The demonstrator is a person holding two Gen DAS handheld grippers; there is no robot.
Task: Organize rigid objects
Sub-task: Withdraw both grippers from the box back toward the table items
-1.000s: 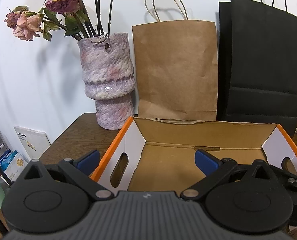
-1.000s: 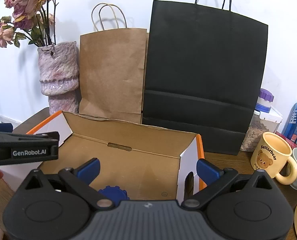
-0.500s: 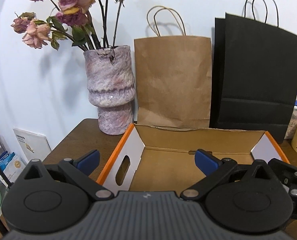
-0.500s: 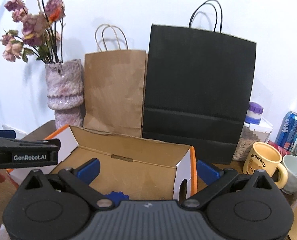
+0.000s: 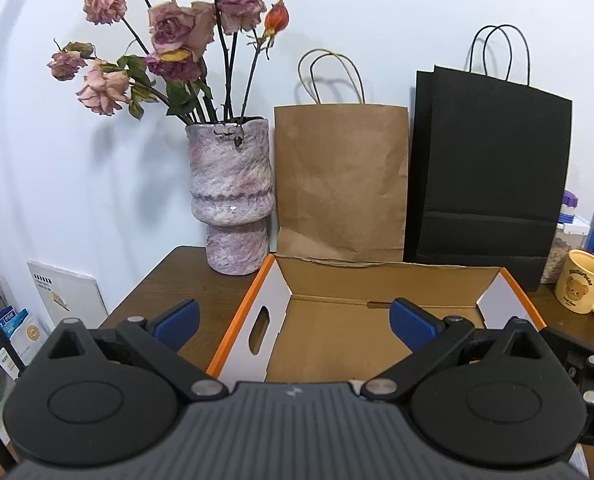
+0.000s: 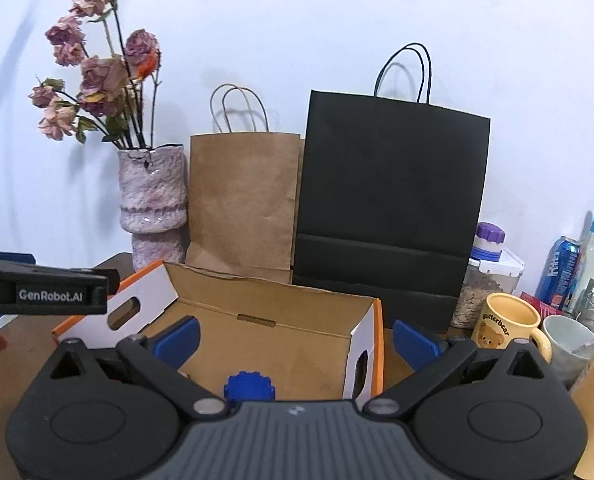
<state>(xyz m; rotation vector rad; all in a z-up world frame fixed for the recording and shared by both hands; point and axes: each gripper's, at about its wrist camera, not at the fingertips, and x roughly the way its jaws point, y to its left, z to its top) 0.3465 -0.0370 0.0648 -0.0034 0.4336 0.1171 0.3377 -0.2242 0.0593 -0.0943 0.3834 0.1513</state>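
left gripper (image 6: 45,294) marked "genrobot.ai", both grippers spread empty, "butterbear" mug (image 6: 505,326)

White lettering reading "GenRobot.AI" is showing on the black body of the left gripper (image 6: 49,294), seen from the right wrist view. Brown lettering reading "Butterbear" is arching above a bear drawing on the yellow mug (image 6: 505,326); in the left wrist view the same mug (image 5: 583,286) is showing the print too small to read. The blue can (image 6: 559,272) is carrying white lettering that is not legible. The white board (image 5: 67,292) leaning below the wall is bearing an unreadable print.
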